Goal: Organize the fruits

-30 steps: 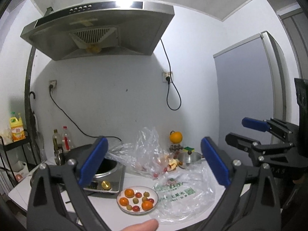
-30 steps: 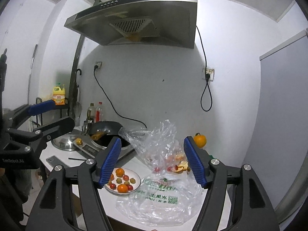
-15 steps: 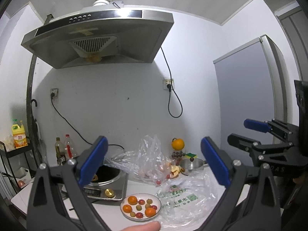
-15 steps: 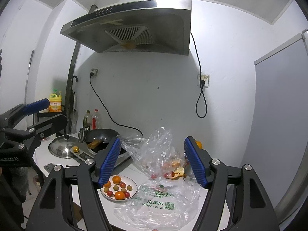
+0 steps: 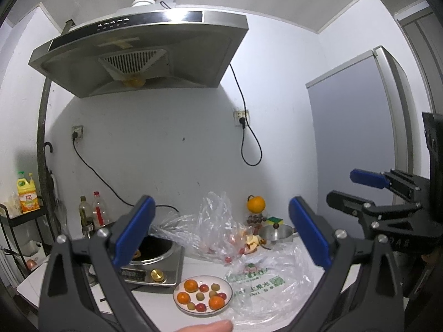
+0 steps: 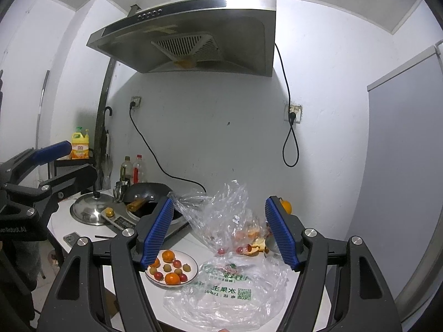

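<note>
A white plate point(image 5: 226, 288) of small oranges, red and green fruits sits on the white counter point(image 5: 155, 304); it also shows in the right wrist view point(image 6: 193, 266). A clear bag point(image 5: 218, 229) holds more fruit and peels behind it. A flat printed plastic bag point(image 5: 265, 282) lies right of the plate. An orange point(image 5: 255, 204) stands at the back. My left gripper point(image 5: 220, 235) and right gripper point(image 6: 218, 235) are both open and empty, held well above and in front of the counter.
An induction cooker with a black wok point(image 5: 155, 251) stands left of the plate. A steel lid point(image 6: 88, 210), bottles point(image 5: 91, 213) and a phone point(image 6: 70, 238) are further left. A small steel pot point(image 5: 275, 232) sits at the back right. A range hood point(image 5: 138, 52) hangs overhead. A grey fridge point(image 5: 354, 138) stands at the right.
Both grippers have pulled back and up from the counter, so the plate and bags sit lower and smaller in view. Both stay open.
</note>
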A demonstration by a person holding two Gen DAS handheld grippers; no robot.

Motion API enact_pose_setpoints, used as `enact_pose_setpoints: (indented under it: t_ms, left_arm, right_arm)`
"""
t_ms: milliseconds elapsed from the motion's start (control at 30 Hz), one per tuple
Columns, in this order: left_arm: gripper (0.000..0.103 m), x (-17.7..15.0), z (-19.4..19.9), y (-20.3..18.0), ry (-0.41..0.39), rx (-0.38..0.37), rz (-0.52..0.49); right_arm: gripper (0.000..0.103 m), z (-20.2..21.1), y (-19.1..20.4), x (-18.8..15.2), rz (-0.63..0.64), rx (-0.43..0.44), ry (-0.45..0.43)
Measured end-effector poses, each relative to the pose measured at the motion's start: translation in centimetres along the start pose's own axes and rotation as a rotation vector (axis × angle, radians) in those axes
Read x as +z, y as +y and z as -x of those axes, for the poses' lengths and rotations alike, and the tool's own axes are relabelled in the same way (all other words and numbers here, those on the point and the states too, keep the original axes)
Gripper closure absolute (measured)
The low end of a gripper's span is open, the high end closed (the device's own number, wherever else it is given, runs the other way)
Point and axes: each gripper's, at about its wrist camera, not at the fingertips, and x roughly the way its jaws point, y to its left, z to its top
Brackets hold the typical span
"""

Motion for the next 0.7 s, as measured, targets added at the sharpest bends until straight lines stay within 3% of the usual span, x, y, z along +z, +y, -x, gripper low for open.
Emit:
enact_pose_setpoints:
  t_ms: [700]
  left_arm:
    - [0.005, -0.24, -0.23, -0.11, 0.003, -0.001, 0.008]
  right_arm:
    - [0.031, -0.16, -0.21, -0.17, -0.009, -0.011, 0.008]
